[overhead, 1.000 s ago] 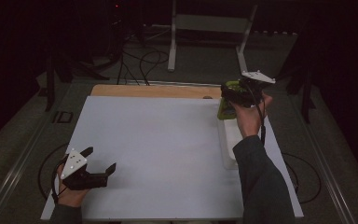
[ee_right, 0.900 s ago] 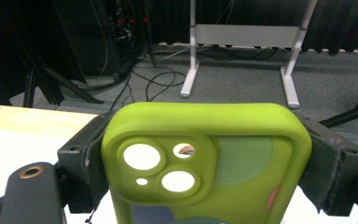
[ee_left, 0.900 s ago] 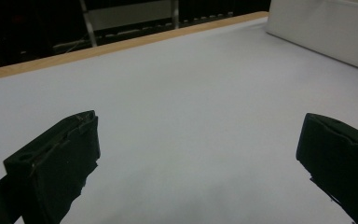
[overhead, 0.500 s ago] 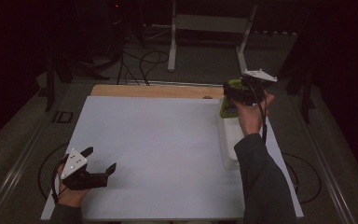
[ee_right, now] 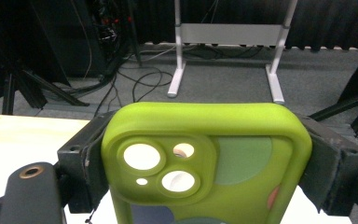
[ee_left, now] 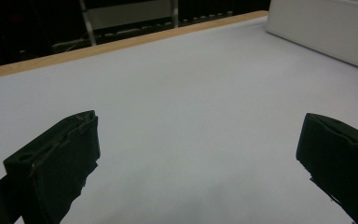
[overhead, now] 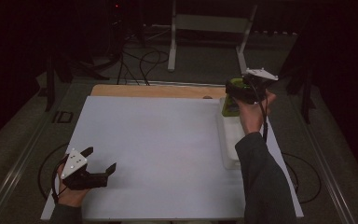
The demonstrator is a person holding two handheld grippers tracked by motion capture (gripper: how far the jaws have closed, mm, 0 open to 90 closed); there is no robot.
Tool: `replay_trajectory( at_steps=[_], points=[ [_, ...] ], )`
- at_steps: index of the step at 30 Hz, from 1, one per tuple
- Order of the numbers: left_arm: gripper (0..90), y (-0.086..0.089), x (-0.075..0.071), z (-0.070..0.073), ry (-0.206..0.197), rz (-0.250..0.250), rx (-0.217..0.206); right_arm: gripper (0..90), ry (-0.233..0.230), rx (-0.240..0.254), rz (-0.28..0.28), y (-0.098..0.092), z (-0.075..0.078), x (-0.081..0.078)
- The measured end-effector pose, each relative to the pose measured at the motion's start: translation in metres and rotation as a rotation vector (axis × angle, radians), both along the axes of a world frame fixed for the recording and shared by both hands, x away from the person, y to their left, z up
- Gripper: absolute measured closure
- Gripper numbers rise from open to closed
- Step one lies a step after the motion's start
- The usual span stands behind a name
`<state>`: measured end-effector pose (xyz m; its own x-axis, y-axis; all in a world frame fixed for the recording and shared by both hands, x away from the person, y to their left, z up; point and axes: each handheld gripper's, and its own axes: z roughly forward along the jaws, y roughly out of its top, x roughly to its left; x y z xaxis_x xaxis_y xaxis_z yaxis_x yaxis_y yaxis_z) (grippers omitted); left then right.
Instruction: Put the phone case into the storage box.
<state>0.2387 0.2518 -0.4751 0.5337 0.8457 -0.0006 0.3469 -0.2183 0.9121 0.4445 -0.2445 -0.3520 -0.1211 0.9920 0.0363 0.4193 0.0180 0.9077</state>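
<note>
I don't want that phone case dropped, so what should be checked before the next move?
1. Right gripper shut on the green phone case: ok.
2. Jaws press both long edges of the case: ok.
3. Case lifted off the white tray: ok.
4. Left gripper open, holding nothing: ok.
5. White mat bare between the grippers: ok.
6. What lies inside the tray: cannot tell.

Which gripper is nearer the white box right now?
Right. The right gripper, shut on the green phone case, is above the white box's far end; the left gripper, open, is across the table at the near left corner.
</note>
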Motion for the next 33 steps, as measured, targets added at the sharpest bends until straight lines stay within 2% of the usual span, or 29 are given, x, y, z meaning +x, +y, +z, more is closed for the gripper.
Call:
replay_trajectory(
  at_steps=[11, 33],
  points=[
    [0.2, 0.000, 0.000, 0.000, -0.001, -0.001, 0.001, 15.8, 0.005, -0.027, -0.020, -0.001, -0.005, 0.007],
    [0.1, 0.002, 0.000, 0.002, -0.006, 0.002, -0.008, 15.7, 0.024, -0.040, -0.053, 0.001, -0.018, 0.027]
  ],
)
